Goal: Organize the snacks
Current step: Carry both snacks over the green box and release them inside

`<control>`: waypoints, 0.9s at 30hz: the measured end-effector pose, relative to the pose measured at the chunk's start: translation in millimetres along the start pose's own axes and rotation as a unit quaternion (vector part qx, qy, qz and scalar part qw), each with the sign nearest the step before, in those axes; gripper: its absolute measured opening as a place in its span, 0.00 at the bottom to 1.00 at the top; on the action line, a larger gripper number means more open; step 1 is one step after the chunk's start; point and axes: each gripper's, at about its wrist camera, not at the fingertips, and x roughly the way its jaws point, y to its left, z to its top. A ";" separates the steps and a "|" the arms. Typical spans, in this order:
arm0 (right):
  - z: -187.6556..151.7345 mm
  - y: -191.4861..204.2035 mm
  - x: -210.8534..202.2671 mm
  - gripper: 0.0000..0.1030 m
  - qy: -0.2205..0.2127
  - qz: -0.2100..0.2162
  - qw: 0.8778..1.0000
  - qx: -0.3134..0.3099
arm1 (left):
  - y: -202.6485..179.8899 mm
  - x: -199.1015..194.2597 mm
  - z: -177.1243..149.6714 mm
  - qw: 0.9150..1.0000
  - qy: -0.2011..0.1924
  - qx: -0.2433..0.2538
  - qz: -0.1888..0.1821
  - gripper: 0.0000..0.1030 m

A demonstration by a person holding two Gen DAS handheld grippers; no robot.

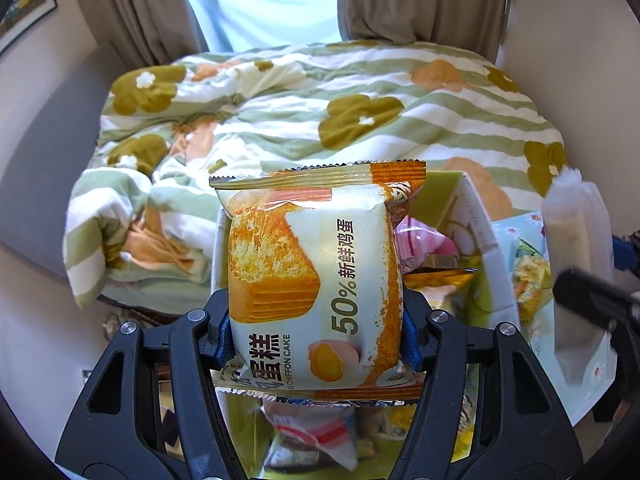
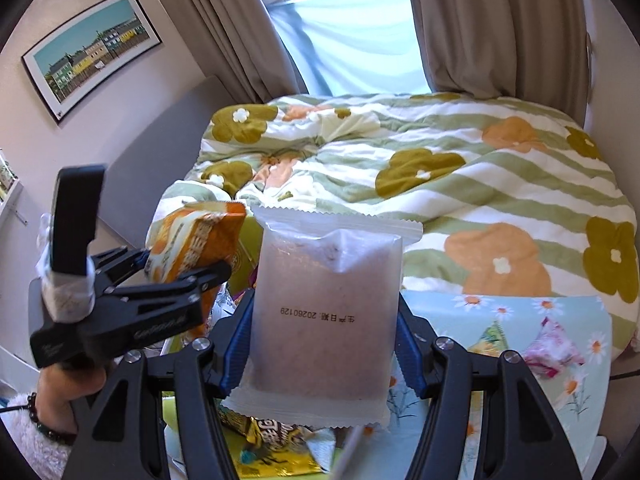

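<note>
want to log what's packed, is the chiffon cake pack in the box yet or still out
Still out: the chiffon cake pack is clamped in the left tool, held above the box, whose snacks show beneath and behind it.

L hand-held gripper (image 1: 316, 328): blk frame, blue pads, silver screws | wrist (image 2: 40, 412): dark bead bracelet, white fuzzy sleeve

The cake packet (image 1: 316, 280) hides most of the box (image 1: 486, 248) behind it, so we cannot tell what snacks lie inside. The frosted packet (image 2: 326, 312) covers the snacks under it. At the cloth's (image 2: 520, 312) right edge, a pink wrapper (image 2: 550, 350) looks blurry.
</note>
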 end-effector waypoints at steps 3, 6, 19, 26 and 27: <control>-1.3 5.0 10.7 0.56 0.009 -0.005 1.000 0.002 | 5.9 13.4 2.1 1.000 0.009 -0.001 -0.001 0.76; -3.9 6.2 18.1 0.56 0.015 -0.007 1.000 0.008 | 7.9 11.5 -1.2 1.000 -0.003 0.002 0.019 1.00; -1.3 12.7 20.4 0.56 0.023 0.002 1.000 -0.016 | 24.3 -33.4 -54.4 0.998 -0.002 -0.048 0.028 1.00; 13.9 24.3 40.9 0.56 0.042 0.017 0.998 -0.037 | 36.2 -40.7 -71.5 0.997 -0.002 -0.070 0.013 1.00; 14.8 24.4 45.9 0.57 0.047 0.018 0.998 -0.035 | 37.2 -39.8 -72.6 0.998 -0.001 -0.069 0.014 1.00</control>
